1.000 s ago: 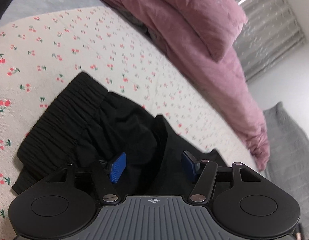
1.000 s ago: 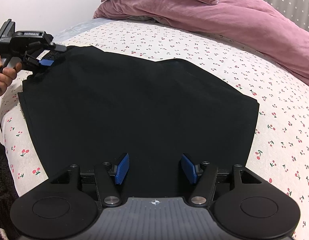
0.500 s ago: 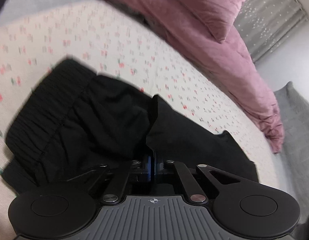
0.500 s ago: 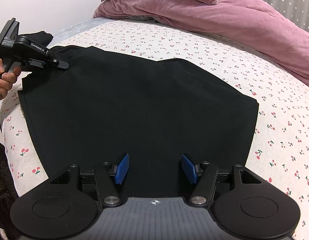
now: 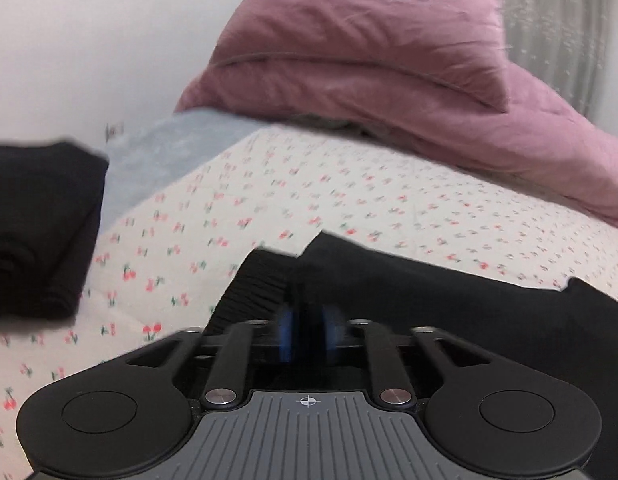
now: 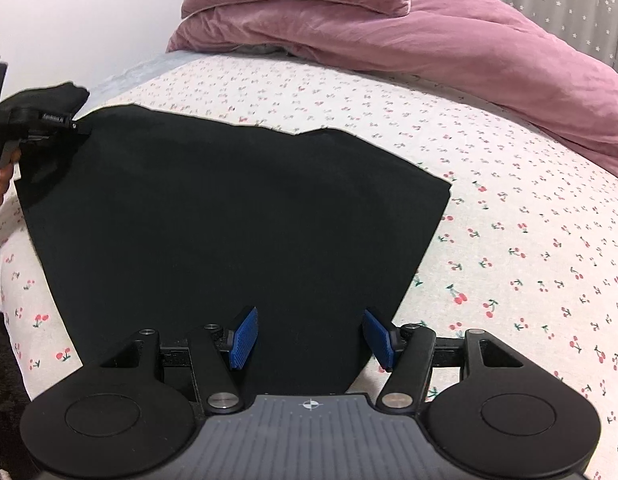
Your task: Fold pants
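Note:
Black pants lie spread flat on the cherry-print bed sheet. At their near hem my right gripper hovers open, its blue pads apart with nothing pinched. My left gripper is at the waistband end. Its jaws are opening, and a fold of black cloth still sits between the blurred blue pads. The right wrist view shows that left gripper at the far left corner of the pants, held by a hand.
A pink duvet and pillow are heaped at the head of the bed. A folded stack of black clothing lies left of the waistband, near a grey-blue cloth. Dark fuzzy fabric borders the bed's near left edge.
The left gripper shut on the waist cloth, then rolled, rose slightly and swung toward the pillow, and its pads have parted again. The right gripper stayed still.

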A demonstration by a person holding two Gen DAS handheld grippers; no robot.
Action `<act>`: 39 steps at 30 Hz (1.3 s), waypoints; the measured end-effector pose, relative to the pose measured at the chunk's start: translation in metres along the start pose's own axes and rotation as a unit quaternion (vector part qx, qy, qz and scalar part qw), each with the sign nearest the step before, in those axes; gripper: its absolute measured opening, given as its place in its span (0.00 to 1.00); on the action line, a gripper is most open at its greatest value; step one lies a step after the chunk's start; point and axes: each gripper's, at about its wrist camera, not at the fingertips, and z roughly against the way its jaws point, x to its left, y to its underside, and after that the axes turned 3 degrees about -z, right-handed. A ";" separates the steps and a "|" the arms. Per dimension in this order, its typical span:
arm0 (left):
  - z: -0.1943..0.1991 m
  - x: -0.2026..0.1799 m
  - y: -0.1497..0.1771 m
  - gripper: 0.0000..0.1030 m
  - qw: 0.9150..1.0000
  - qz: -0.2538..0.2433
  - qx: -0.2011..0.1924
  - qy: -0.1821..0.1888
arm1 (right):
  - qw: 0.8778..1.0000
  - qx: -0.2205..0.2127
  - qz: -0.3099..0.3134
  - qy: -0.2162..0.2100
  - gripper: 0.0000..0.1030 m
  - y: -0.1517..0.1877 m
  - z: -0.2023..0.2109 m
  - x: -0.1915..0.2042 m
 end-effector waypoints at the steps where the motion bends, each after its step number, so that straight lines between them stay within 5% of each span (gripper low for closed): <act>1: 0.005 -0.003 0.000 0.63 1.000 -0.005 -0.009 0.004 | 1.000 -0.002 -0.005 0.000 0.59 0.000 0.002 -0.001; 3: 0.018 -0.009 0.001 0.75 0.999 -0.012 -0.032 0.017 | 1.000 -0.005 -0.018 -0.003 0.60 0.000 0.007 -0.007; 8: 0.036 -0.038 0.011 0.79 0.994 -0.032 -0.021 0.102 | 0.998 0.006 -0.060 -0.028 0.62 0.005 0.016 -0.021; 13: 0.045 -0.078 0.034 0.80 0.979 -0.068 0.013 0.190 | 0.993 0.024 -0.097 -0.060 0.62 0.016 0.023 -0.024; 16: 0.051 -0.105 0.049 0.82 0.966 -0.118 0.024 0.230 | 0.995 0.030 -0.069 -0.060 0.62 0.024 0.027 -0.014; 21: 0.039 -0.131 0.081 0.84 0.952 -0.221 0.062 0.202 | 0.998 0.047 0.012 -0.047 0.60 0.048 0.026 -0.002; 27: 0.042 -0.119 0.081 0.87 0.951 -0.228 0.065 0.200 | 0.996 0.065 0.032 -0.044 0.58 0.062 0.042 -0.010; 33: 0.060 -0.130 0.080 0.87 0.943 -0.225 0.037 0.243 | 0.984 0.074 -0.090 -0.135 0.50 0.058 0.051 -0.034; 39: 0.081 -0.156 0.093 0.87 0.912 -0.267 0.001 0.312 | 0.950 0.122 -0.201 -0.207 0.32 0.067 0.032 -0.054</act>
